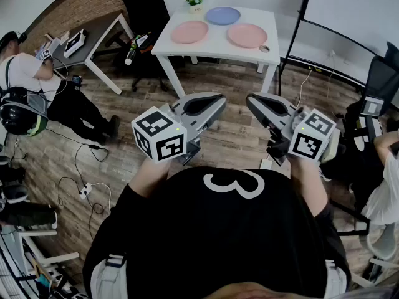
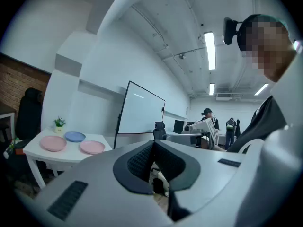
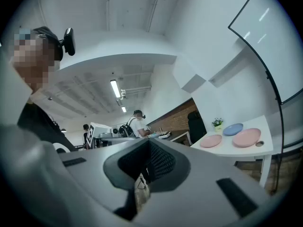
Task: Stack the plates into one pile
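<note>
Three plates lie apart on a white table across the room: a pink plate at the left, a blue plate behind, and a second pink plate at the right. I hold both grippers close to my chest, far short of the table. My left gripper and right gripper are shut with nothing in them. The left gripper view shows its closed jaws and the plates far off at the left. In the right gripper view the shut jaws sit low, with the plates at the right.
A small potted plant stands at the table's back edge. A whiteboard stands at the right, with an office chair below it. A person sits by a grey desk at the left. Cables trail over the wooden floor.
</note>
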